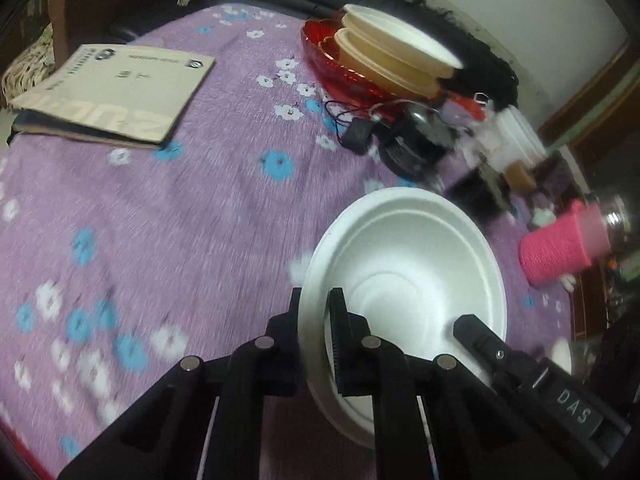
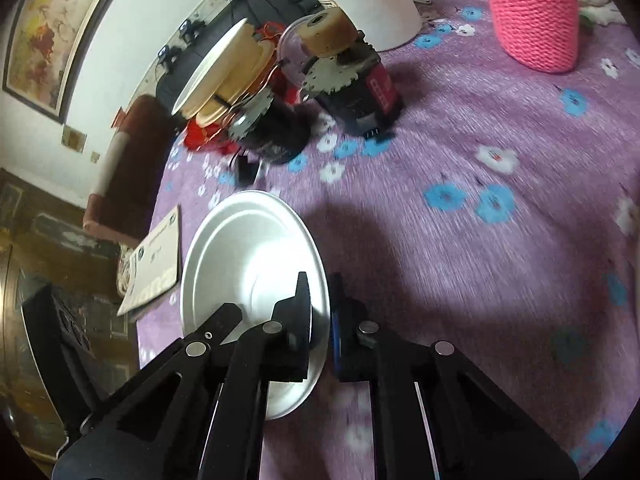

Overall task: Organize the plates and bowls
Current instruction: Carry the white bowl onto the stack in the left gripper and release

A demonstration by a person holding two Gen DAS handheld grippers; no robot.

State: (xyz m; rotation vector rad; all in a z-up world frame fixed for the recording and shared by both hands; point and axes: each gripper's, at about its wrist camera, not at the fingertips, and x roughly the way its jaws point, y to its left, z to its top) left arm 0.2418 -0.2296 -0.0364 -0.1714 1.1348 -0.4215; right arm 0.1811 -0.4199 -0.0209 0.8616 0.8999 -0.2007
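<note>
Both grippers, left (image 1: 316,312) and right (image 2: 320,300), seemingly pinch one white bowl (image 1: 404,264)

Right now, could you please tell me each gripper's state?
Left gripper: shut on the white bowl rim.
Right gripper: shut on the same bowl's opposite rim.

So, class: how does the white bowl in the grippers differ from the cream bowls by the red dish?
The white bowl is single and gripped at its rim by both grippers; the cream bowls are stacked, untouched, resting in the red dish. White against cream. Both are round, shallow, disposable-looking.
</note>
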